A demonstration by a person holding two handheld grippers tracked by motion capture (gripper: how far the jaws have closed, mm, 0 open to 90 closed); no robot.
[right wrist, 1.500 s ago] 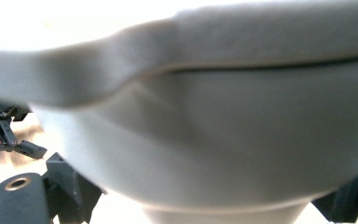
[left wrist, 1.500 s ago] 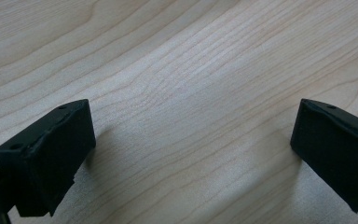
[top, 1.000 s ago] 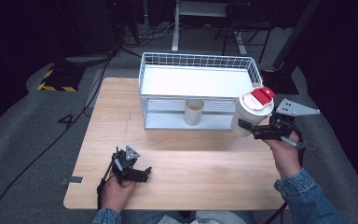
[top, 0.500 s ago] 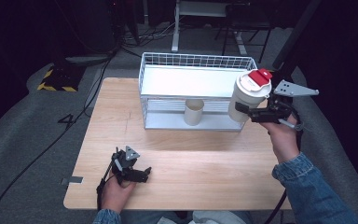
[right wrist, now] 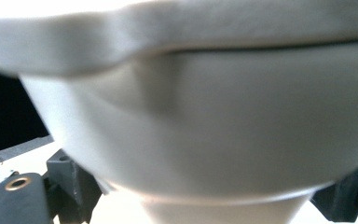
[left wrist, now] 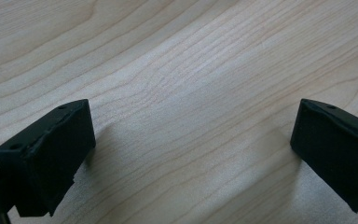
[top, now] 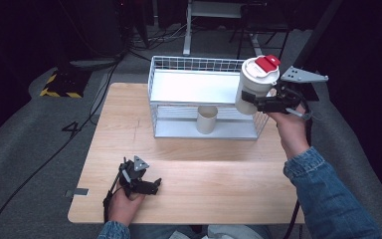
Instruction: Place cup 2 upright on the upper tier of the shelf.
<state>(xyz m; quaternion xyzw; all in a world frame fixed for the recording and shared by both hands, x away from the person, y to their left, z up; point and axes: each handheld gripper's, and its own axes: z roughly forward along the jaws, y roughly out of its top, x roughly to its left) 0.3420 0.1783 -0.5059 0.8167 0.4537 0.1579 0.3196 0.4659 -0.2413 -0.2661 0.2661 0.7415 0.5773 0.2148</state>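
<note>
Raised higher, white cup [top: 255,85] sits clamped between right fingers [top: 249,96].

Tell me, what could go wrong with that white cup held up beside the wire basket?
1. The right gripper pinches the tall lidded cup low on its side, so it may tip or slip out.
2. The cup hangs close to the wire rack; its bottom might catch the rim on the way in.
3. A smaller open cup stands on the lower shelf and could be knocked if the rack gets jolted.
</note>
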